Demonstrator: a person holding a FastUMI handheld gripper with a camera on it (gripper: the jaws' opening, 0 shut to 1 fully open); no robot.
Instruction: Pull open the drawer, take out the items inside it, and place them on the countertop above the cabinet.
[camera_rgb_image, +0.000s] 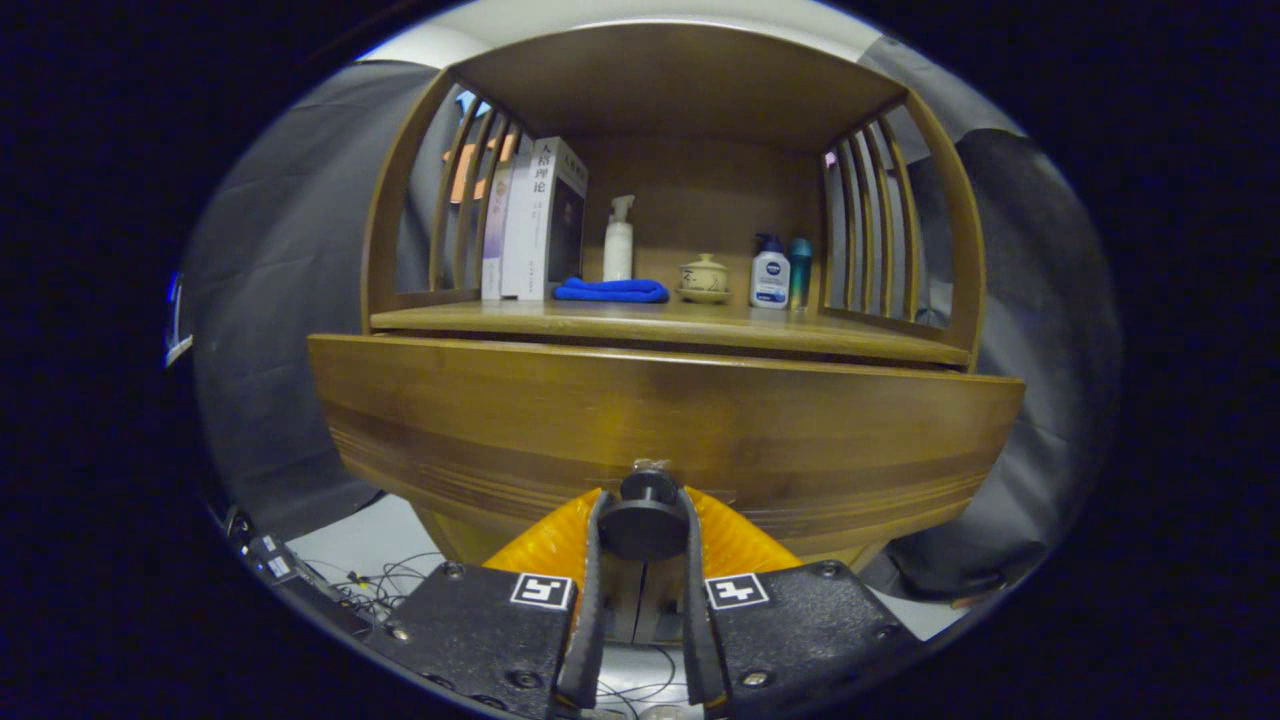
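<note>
gripper (641, 530) clamped on the knob (643, 516); drawer (660, 430) dead ahead at 12 o'clock; pull straight back toward 6.

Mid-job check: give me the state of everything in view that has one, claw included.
Claw: shut on the round dark drawer knob.
Wooden drawer: pulled partly out from under the countertop; contents hidden.
Wooden countertop: carrying items at the back.
Books: upright.
Blue cloth: folded, lying flat.
White spray bottle: upright.
Lidded ceramic jar: lid on.
White pump bottle: upright.
</note>
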